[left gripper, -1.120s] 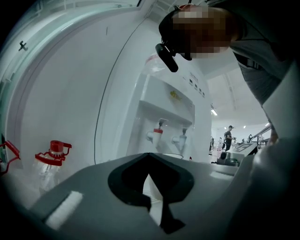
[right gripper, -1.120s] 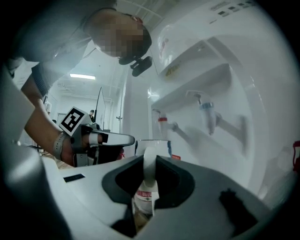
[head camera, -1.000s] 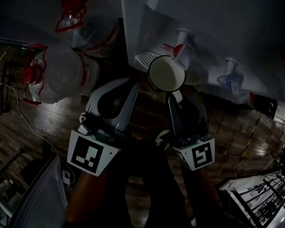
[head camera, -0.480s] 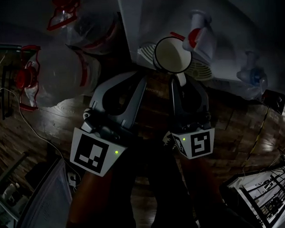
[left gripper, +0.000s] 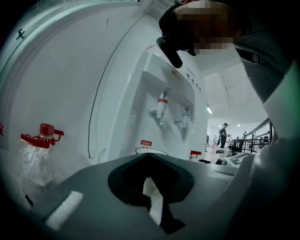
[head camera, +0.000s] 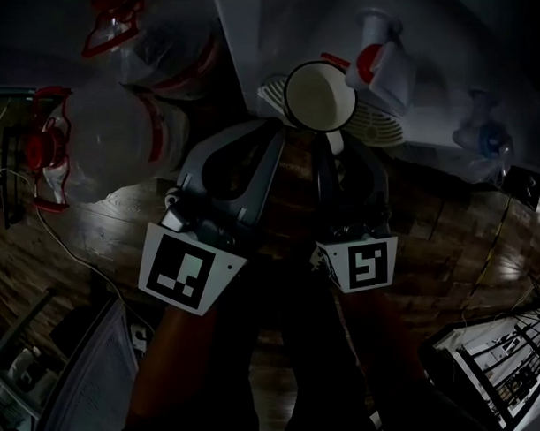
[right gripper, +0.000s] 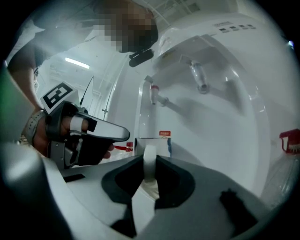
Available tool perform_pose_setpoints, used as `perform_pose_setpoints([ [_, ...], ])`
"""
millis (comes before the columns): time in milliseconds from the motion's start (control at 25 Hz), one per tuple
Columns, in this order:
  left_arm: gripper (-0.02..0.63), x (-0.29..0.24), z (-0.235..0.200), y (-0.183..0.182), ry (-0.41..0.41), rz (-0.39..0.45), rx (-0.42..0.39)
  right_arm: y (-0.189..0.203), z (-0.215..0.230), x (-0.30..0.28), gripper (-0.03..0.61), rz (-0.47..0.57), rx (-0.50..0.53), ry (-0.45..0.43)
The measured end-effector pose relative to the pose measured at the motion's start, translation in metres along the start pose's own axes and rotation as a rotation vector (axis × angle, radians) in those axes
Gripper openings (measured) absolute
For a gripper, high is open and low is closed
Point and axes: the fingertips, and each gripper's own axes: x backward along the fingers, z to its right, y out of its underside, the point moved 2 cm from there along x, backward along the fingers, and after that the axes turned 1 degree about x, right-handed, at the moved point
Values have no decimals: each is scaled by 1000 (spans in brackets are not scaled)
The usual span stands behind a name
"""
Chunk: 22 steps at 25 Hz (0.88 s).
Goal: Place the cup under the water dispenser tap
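The head view is very dim and underexposed: the dark wooden floor (head camera: 93, 227) gives only a faint sheen, the lower middle sinks into black, and the round white cup (head camera: 317, 95) is the brightest patch. Both gripper views are bright, lit by ceiling strip lights (right gripper: 77, 62), with soft glare on the glossy white water dispenser (left gripper: 178, 93). Fisheye bending curves straight edges, the corners are vignetted black, and the grey fingers (left gripper: 93, 187) of the left gripper (left gripper: 146, 159) look soft and out of focus.
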Motion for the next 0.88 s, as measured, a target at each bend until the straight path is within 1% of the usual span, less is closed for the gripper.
perform_pose_setpoints([
  [120, 8, -1, 1, 1, -5, -4, 5, 1, -1, -1, 71, -25, 12, 1],
  [240, 8, 0, 2, -1, -6, -8, 2, 2, 0, 0, 75, -51, -2, -3],
  [360, 8, 1, 1, -1, -6, -22, 0, 1, 1, 0, 130, -68, -14, -11],
  [480, 8, 2, 0, -1, -11, -30, 0, -3, -1, 0, 149, -84, -4, -37],
  [640, 8, 3, 1, -5, -20, -42, -16, -13, -1, 2, 175, -98, 4, -67],
  [760, 8, 5, 5, -11, -22, -49, -19, -27, -1, 5, 182, -113, 34, -91],
  [880, 8, 9, 10, -25, -24, -52, -23, -46, 1, 10, 183, -124, 38, -106],
])
